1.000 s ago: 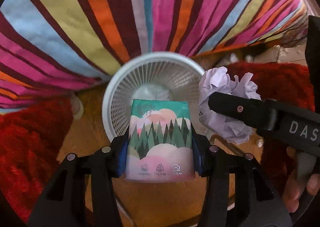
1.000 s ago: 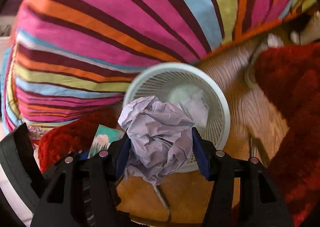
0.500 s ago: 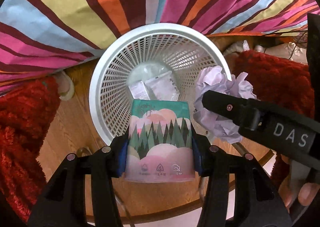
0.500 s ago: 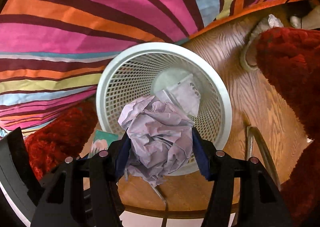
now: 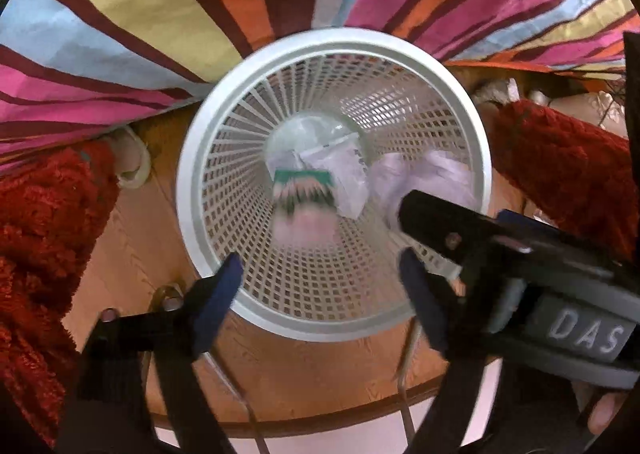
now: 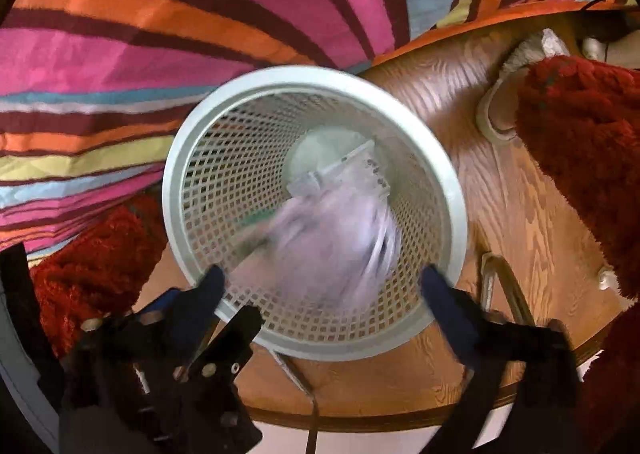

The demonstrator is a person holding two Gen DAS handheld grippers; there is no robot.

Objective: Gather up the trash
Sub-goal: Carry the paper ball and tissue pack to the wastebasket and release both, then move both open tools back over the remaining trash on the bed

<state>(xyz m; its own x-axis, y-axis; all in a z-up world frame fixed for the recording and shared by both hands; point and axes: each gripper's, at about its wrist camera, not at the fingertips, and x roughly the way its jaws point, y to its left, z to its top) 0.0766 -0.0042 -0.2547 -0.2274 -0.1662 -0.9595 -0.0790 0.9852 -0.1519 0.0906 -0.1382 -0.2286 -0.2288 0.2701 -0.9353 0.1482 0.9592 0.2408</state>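
Striped fabric (image 5: 120, 33) in pink, orange, yellow and blue fills the background above a round wooden stool top (image 6: 520, 213), with shaggy red rugs (image 5: 44, 221) on either side. On the wood stands a white plastic mesh wastebasket (image 5: 224, 133), seen from above.

Both claws hang over its mouth with their jaws spread wide and nothing between them: the left claw (image 5: 320, 286) and the right claw (image 6: 322, 288).

Risk looks small but real: a light wad could glance off the rim or a claw finger and bounce out onto the rug, and a low claw could knock the basket over.

Inside the basket, a green-and-pink printed tissue packet (image 5: 304, 193) and a crumpled lilac paper ball (image 6: 332, 238) are both motion-blurred, apparently dropping toward clear plastic wrappers (image 6: 352, 173) lying on the bottom.
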